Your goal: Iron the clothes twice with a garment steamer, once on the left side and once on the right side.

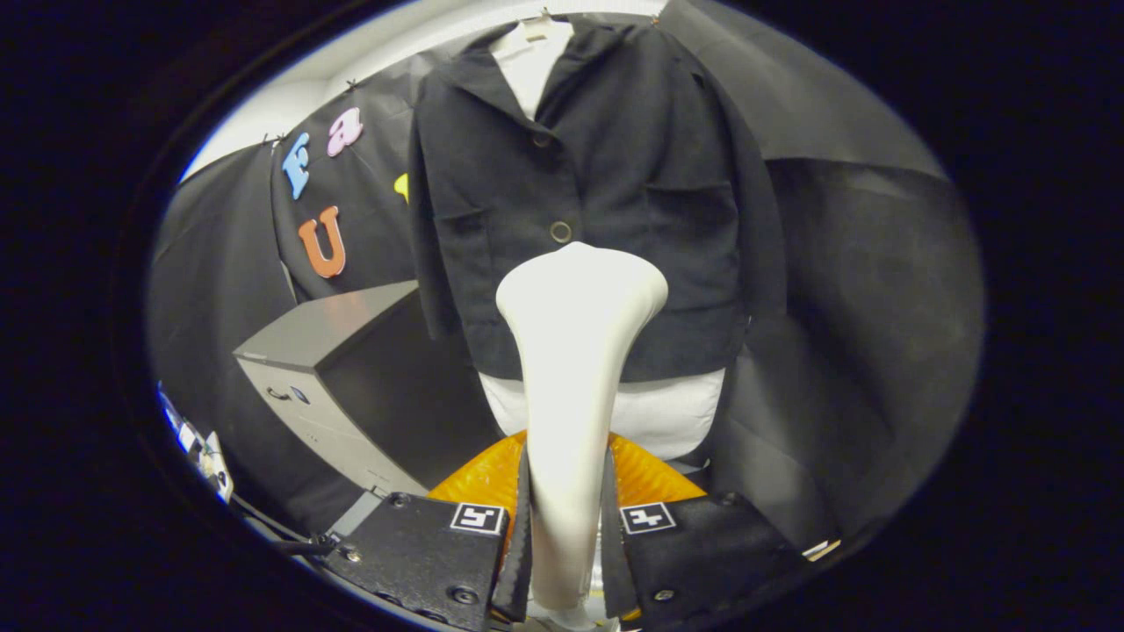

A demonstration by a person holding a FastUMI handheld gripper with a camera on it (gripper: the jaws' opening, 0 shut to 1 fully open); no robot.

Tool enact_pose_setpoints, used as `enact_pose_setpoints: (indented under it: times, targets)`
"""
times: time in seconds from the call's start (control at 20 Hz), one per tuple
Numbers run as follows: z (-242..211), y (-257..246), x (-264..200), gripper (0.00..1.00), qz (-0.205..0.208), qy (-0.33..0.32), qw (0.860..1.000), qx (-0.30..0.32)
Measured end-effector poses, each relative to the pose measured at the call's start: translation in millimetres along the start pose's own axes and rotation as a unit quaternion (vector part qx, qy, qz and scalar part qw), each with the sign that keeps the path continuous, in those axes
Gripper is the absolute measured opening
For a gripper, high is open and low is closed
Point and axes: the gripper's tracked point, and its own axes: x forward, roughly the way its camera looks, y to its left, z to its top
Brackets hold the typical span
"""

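Gripping upright steamer (575, 351), claw (566, 535), head toward jacket (606, 175)

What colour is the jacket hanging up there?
Black, over a white shirt; the jacket shows clearly in the gripper view.
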Motion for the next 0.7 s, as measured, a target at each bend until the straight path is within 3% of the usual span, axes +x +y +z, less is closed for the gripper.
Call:
enact_pose_setpoints:
  times: [0.7]
  targets:
    - [10,152,-126,0.35,-0.041,-0.117,0.992,-0.016]
